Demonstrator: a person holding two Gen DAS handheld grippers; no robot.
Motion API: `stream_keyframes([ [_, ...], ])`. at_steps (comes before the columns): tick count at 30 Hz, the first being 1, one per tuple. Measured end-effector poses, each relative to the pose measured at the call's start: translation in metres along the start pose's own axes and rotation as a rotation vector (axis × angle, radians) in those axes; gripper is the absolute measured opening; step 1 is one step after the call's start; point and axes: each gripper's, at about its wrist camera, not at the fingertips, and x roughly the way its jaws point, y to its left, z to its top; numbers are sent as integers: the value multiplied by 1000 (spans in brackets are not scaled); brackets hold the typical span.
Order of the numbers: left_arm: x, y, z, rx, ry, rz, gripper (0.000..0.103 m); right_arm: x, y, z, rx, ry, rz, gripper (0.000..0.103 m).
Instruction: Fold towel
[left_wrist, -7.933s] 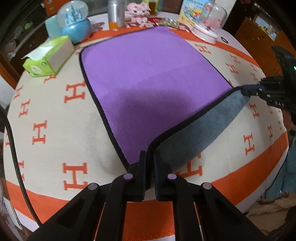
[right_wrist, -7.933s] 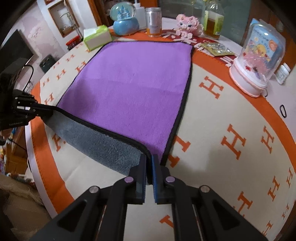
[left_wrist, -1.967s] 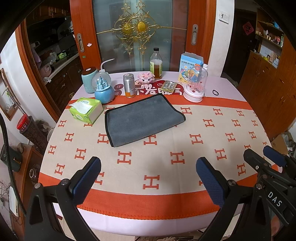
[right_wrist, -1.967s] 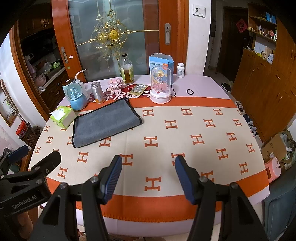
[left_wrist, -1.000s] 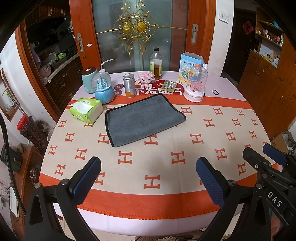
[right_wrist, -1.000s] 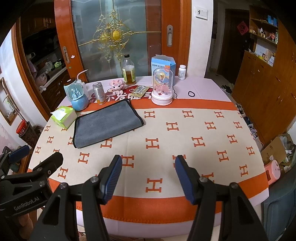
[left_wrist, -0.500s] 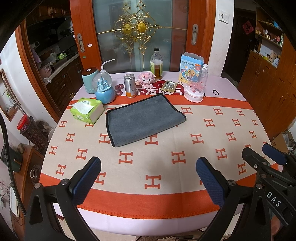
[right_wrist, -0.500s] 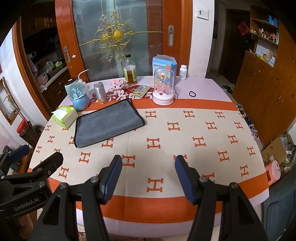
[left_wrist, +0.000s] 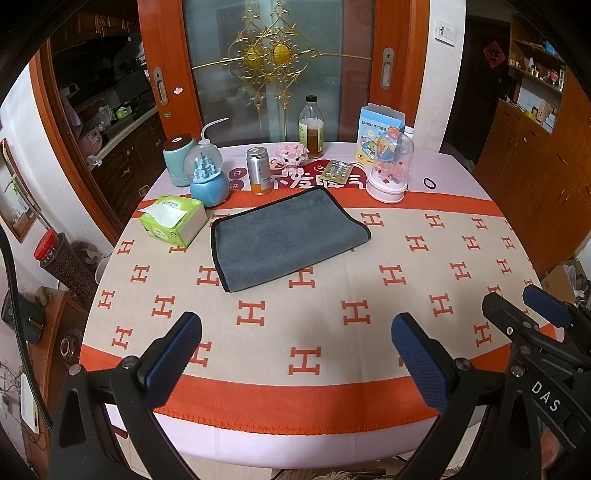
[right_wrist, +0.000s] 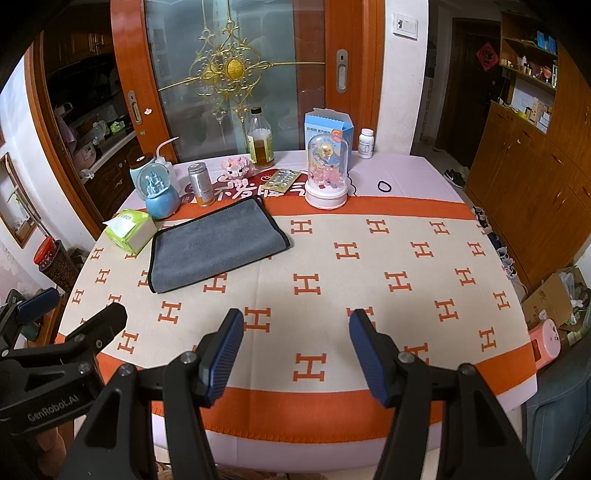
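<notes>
The towel (left_wrist: 284, 236) lies folded in half on the far left part of the table, grey side up with a black hem. It also shows in the right wrist view (right_wrist: 214, 245). My left gripper (left_wrist: 295, 332) is open and empty, held back above the table's near edge. My right gripper (right_wrist: 295, 328) is open and empty too, beside the left one. The right gripper also shows at the right edge of the left wrist view (left_wrist: 524, 302). The left gripper shows at the lower left of the right wrist view (right_wrist: 70, 317).
The round table carries an orange-and-cream H-pattern cloth (left_wrist: 332, 295). A green tissue box (left_wrist: 171, 219) sits left of the towel. Behind it stand a snow globe (left_wrist: 207, 177), a can (left_wrist: 258, 170), a bottle (left_wrist: 312, 127) and a domed toy (left_wrist: 389, 166).
Nothing has visibly changed over the last two seconds. About eight seconds ago both grippers held the purple towel's near corners; the towel now lies folded, grey side up, and both grippers are open.
</notes>
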Motion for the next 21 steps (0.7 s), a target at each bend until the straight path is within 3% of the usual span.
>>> stream_keyframes([
  [21, 0, -1, 0, -1, 1, 0, 102, 1, 4, 1, -2, 1, 1, 60],
])
